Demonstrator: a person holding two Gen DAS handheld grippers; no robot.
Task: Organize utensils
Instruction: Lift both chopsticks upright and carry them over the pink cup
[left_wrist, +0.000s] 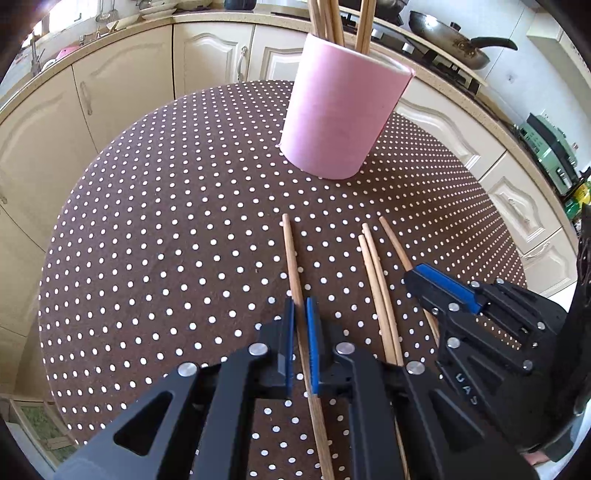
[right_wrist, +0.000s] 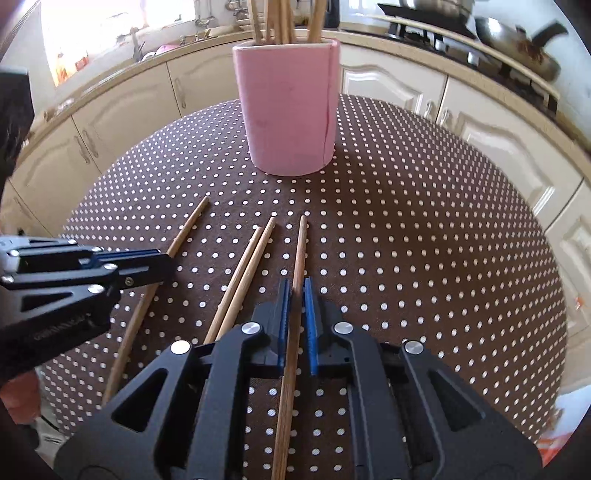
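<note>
Worktop (left_wrist: 166, 240): round, covered in a brown cloth with white dots; it carries everything listed below.
Kitchen cabinets (left_wrist: 122, 85): cream doors with metal handles, curving around behind the worktop.
Frying pan (left_wrist: 448, 40): dark, on the stove at the back right (its handle points right).
Pink holder (left_wrist: 341, 110): a cylinder standing upright on the far part of the worktop, with several wooden chopsticks upright in it; well apart from the loose ones.
Left hand-held gripper (left_wrist: 300, 325): black with blue pads, jaws pinched tight on the leftmost chopstick (left_wrist: 291, 254), which runs between the pads and points toward the holder.
Right hand-held gripper (right_wrist: 294, 306): same build, jaws likewise clamped on the rightmost chopstick (right_wrist: 300, 251); in the left wrist view it comes in from the right, over that stick.
Loose pair of chopsticks (left_wrist: 376, 273): lying flat on the cloth between the two gripped sticks, touching each other along most of their length (tips slightly staggered), held by nothing.
Layout: four sticks in all near the front edge, fanned a little, tips toward the holder; whether the gripped ones rest on the cloth I cannot tell.
</note>
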